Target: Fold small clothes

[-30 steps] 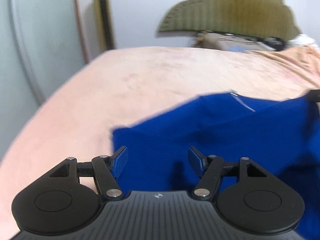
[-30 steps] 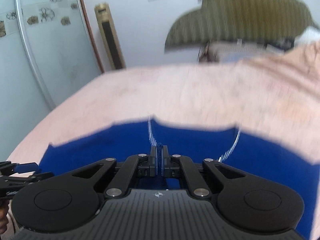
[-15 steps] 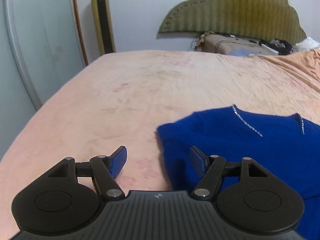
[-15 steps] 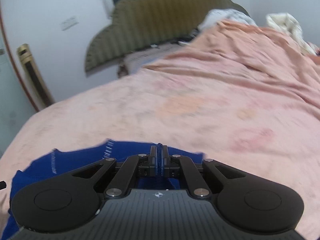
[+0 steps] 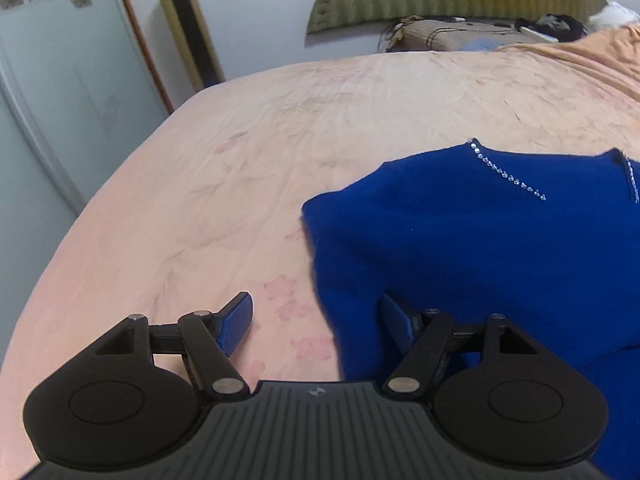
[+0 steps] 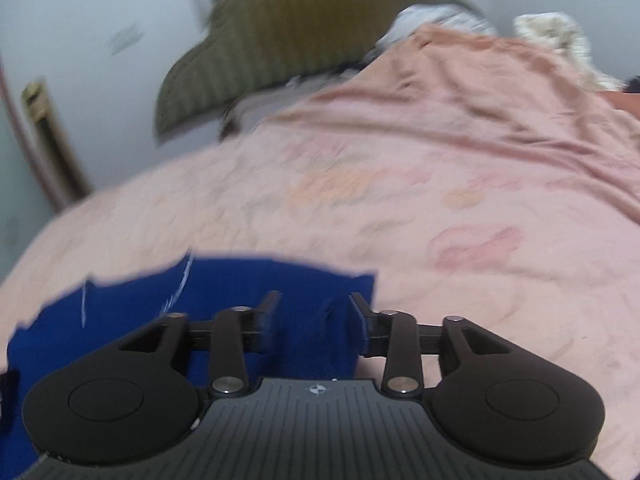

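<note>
Left view only: rhinestone trim (image 5: 508, 176) on blue garment (image 5: 460, 248), gold tower (image 5: 186, 24).

Blue garment (image 5: 480, 248) on pink bedsheet (image 5: 280, 140)

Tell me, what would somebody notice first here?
The bright blue top with a sparkly bead line, lying on the pink bedsheet. The right gripper is opening over its edge, and the left gripper stands open at its side.
</note>
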Demonstrator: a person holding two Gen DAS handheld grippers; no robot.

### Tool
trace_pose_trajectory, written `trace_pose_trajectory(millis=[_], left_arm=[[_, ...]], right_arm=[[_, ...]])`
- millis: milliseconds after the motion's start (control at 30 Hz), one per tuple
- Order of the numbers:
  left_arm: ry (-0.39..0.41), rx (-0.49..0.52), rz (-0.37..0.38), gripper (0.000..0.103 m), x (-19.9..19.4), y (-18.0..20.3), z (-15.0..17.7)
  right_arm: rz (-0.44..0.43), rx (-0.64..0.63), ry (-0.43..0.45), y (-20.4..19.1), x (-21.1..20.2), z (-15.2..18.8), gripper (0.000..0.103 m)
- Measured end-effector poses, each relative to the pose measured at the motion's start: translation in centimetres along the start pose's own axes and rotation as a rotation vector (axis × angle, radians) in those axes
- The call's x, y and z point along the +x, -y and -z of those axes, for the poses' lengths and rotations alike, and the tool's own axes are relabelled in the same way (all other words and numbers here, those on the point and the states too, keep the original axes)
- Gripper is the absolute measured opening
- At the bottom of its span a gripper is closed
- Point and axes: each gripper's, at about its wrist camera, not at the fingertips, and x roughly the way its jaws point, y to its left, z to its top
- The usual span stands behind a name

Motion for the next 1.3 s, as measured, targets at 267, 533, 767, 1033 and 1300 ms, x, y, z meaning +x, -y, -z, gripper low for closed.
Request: trace_pose_trajectory(millis=[267, 533, 767, 1033, 1300], left_arm=[[0.063, 0.011, 0.084, 0.074, -5.5, 1.7, 1.5], [0.021, 0.064, 0.119, 0.074, -6.9, 4.5, 4.0], [0.002, 0.053, 0.123, 0.074, -7.6, 4.5, 5.1], [-0.010, 0.057, 0.122, 0.074, -8.7, 4.4, 6.7], [-0.005, 0.064, 0.131, 0.074, -9.9, 4.1, 8.2]], right_arm=[[0.083, -0.129, 0.073, -3.8, -3.0, 2.4, 0.066], [0.141, -0.231, -0.003, -7.1, -2.9, 5.5, 0.083], [0.034, -0.222, 0.049, -7.6, -6.5, 6.6, 0.091], [-0.091, -0.179, 0.011, -8.4, -8.7, 8.7, 0.091], [-0.116, -0.194, 0.007, -9.2, -10.3, 10.3, 0.094]])
